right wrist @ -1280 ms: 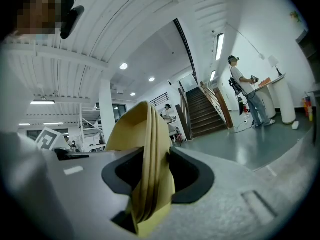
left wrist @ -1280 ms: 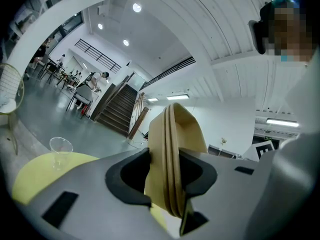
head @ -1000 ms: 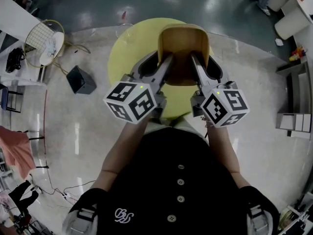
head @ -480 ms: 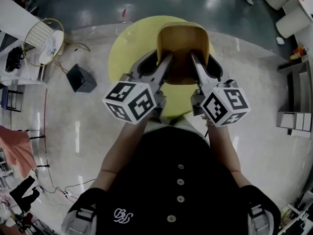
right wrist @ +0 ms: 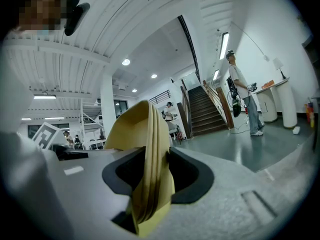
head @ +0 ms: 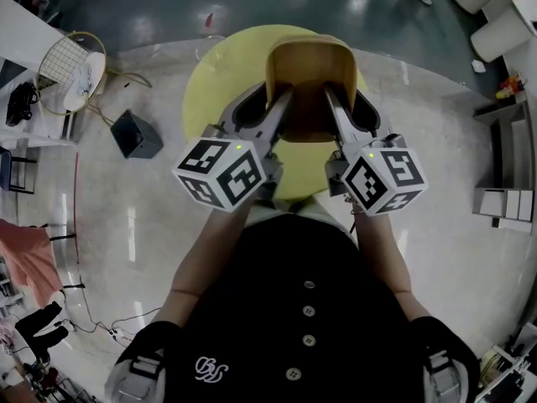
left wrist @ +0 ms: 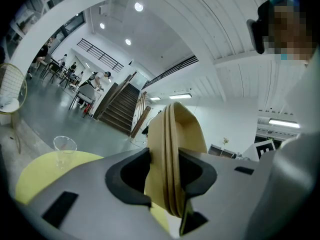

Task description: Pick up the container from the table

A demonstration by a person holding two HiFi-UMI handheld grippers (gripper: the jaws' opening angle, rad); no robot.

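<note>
- The left gripper (left wrist: 167,173) is clamped on the folded rim of the tan container (left wrist: 176,126). Its dark pads press the layered edge from both sides at the lower centre of the left gripper view.
- The right gripper (right wrist: 149,176) is likewise closed on the container's (right wrist: 139,126) opposite rim, with the paper edge pinched between its pads at lower centre.
- In the head view both grippers reach toward the top of the frame, left gripper (head: 278,101) and right gripper (head: 334,99), one on each side wall of the container (head: 310,78).
- The container sits at upper centre of the head view, over the round yellow table (head: 216,82). Whether it touches the tabletop cannot be told.
- A clear cup (left wrist: 64,146) stands on the table (left wrist: 42,171), at the lower left of the left gripper view.
- A black box (head: 138,135) lies on the floor at the left, well apart from the table.
- A person (right wrist: 240,91) stands by a staircase (right wrist: 207,111) at the right of the right gripper view.
</note>
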